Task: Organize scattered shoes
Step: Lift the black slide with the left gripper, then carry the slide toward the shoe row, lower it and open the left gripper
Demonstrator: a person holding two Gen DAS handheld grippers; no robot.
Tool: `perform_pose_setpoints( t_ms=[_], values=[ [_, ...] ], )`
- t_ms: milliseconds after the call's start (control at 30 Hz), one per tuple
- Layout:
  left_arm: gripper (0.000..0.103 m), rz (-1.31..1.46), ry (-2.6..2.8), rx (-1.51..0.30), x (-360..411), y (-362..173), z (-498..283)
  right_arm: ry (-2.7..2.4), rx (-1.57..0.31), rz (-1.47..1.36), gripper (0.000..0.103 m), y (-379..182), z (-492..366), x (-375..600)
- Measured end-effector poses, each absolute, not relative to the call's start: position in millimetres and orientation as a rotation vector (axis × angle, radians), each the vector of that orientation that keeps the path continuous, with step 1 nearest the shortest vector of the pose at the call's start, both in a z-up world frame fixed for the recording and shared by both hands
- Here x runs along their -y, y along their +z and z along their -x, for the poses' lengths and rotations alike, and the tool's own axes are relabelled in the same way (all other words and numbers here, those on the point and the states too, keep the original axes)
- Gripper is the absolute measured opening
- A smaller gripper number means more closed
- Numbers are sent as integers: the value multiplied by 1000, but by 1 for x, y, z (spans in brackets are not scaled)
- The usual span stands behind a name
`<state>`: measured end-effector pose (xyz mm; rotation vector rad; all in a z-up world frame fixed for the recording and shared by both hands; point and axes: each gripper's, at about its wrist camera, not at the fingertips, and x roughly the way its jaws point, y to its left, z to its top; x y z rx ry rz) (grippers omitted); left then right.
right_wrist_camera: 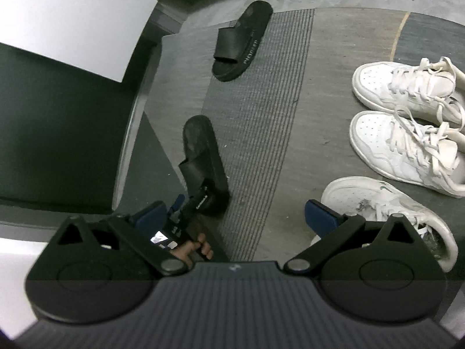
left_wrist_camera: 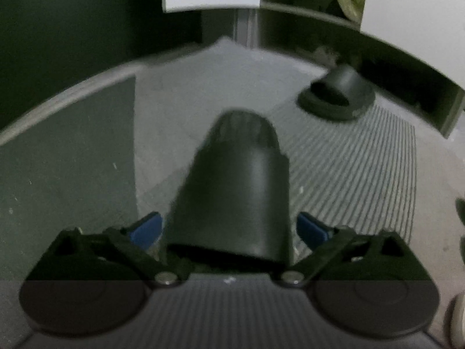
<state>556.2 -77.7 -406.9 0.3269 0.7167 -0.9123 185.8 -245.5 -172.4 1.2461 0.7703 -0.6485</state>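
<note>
Ribbed mat (right_wrist_camera: 258, 93) bears black slide (right_wrist_camera: 242, 42), white sole lettering unreadable.

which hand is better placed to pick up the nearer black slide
Left. The left hand-held gripper already straddles the near black slide, jaws wide open. The right hand-held gripper hangs open over bare mat.

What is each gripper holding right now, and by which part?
Nothing, it seems. The near black slide sits strap-end between the left gripper's fingers, with a gap on each side. The right gripper is open and empty.
</note>
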Motion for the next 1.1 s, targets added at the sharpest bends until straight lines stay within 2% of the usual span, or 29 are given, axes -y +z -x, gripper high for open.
perform_pose_setpoints(
  t_ms=[200, 367, 433, 600, 800, 900, 1100],
  values=[
    [103, -363, -912, -736, 101, -411, -562, -618, -775, -1232, 103, -171, -189, 242],
    [103, -486, -887, -786, 129, -436, -568, -581, -795, -1231, 103, -171, -190, 239],
    [98, -475, -902, -762, 125, -438, -567, -569, -803, -1217, 103, -170, -190, 239],
    [94, -525, -907, -740, 111, -426, -545, -507, -828, -1183, 103, -165, -188, 242],
    [93, -584, -968, -614, 76, -393, -471, -427, -867, -1208, 103, -163, -184, 250],
    [94, -572, -989, -626, 66, -392, -448, -390, -850, -1199, 103, -154, -176, 251],
    [93, -696, -891, -820, 48, -411, -404, -222, -743, -1155, 103, -107, -136, 234]
  ],
)
